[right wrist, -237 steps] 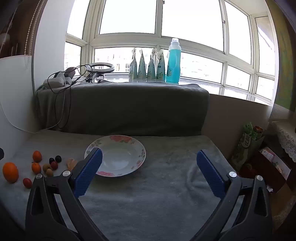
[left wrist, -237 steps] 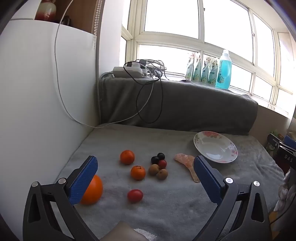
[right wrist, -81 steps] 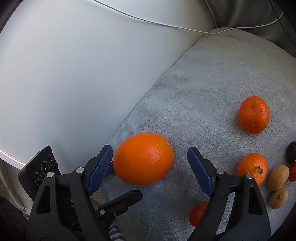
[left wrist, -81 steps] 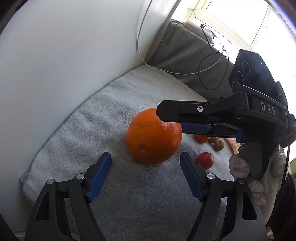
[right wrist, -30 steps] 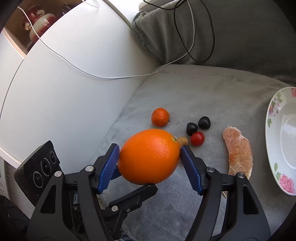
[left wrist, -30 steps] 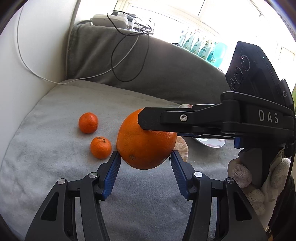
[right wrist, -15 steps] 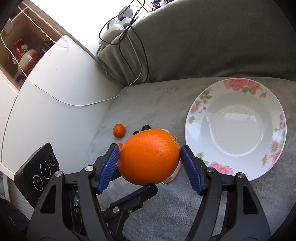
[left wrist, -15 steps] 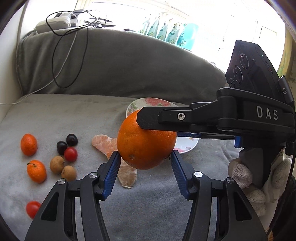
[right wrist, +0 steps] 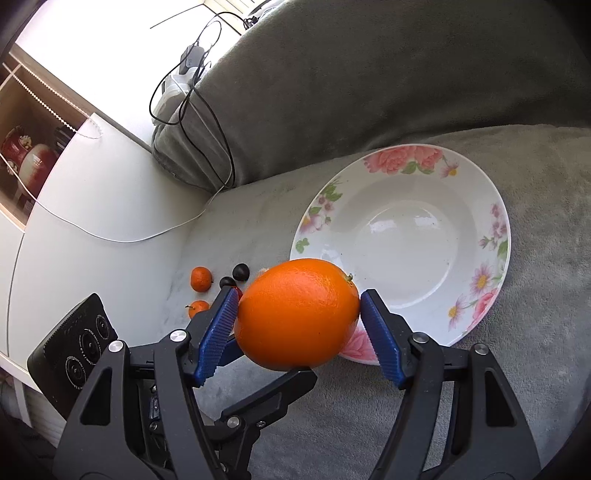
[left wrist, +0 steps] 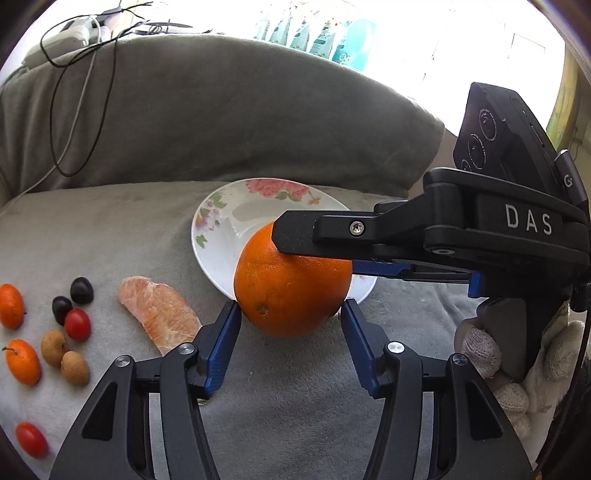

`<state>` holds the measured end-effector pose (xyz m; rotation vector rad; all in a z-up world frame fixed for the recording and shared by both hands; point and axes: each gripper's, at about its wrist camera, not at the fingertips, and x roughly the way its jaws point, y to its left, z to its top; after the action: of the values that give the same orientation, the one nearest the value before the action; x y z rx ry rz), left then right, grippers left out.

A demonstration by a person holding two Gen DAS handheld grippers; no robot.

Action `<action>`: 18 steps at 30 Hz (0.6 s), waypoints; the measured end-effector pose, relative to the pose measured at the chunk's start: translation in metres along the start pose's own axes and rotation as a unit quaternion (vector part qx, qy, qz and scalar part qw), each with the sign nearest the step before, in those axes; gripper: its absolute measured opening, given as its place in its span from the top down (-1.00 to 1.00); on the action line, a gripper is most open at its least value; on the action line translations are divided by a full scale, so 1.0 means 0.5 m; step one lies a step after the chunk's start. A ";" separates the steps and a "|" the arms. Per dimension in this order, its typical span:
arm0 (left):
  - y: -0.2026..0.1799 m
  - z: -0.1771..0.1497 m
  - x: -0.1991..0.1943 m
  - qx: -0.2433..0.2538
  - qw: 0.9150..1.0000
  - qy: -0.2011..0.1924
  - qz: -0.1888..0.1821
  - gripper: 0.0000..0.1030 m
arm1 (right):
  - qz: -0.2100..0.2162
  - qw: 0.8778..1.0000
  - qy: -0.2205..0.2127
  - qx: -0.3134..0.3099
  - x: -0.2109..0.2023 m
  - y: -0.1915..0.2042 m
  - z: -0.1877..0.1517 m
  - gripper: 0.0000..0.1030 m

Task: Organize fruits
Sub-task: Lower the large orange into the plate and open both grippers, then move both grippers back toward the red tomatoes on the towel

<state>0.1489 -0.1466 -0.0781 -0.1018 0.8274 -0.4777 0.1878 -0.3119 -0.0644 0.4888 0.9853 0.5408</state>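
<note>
Large orange [left wrist: 291, 291] clamped between left tool [left wrist: 290, 334] and right tool [right wrist: 299, 325], above plate [right wrist: 491, 206].

Pretty bright spot; a grey plush blanket [left wrist: 110, 229] covers the surface and runs up over a raised ledge behind, with sun-washed windows [left wrist: 424, 33] above it; a smooth white panel wall [right wrist: 92, 206] stands at the side. Black and white cables [right wrist: 207, 110] droop off the ledge, and a wooden shelf nook [right wrist: 26, 122] holds a red and white jar [right wrist: 31, 158].

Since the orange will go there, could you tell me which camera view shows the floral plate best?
The right wrist view: the floral plate shows nearly whole, its bowl bare. In the left wrist view, the orange and the right hand-held gripper cover much of it.
</note>
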 end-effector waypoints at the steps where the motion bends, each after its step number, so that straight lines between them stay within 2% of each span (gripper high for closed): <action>1: -0.003 0.000 0.001 0.005 1.000 -0.001 0.003 -0.07 | -0.002 1.000 -0.004 0.003 -0.003 -0.004 0.001 -0.39; 4: -0.006 0.001 -0.013 0.015 1.000 -0.012 0.003 -0.07 | -0.011 0.999 -0.031 0.000 -0.027 -0.011 0.003 -0.40; 8: -0.002 -0.002 -0.035 0.017 1.000 -0.022 0.005 -0.07 | -0.032 0.997 -0.064 -0.008 -0.062 -0.015 0.008 -0.56; 11: 0.012 -0.006 -0.047 0.010 1.000 -0.025 0.006 -0.07 | -0.049 0.995 -0.088 -0.018 -0.087 -0.013 0.005 -0.57; 18: 0.020 -0.029 -0.094 -0.001 0.999 -0.041 0.015 -0.07 | -0.098 0.986 -0.124 -0.049 -0.121 0.001 -0.009 -0.67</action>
<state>0.1151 -0.1153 -0.0584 -0.1095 0.7478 -0.4422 0.1572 -0.3488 -0.0276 0.3563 0.7534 0.3405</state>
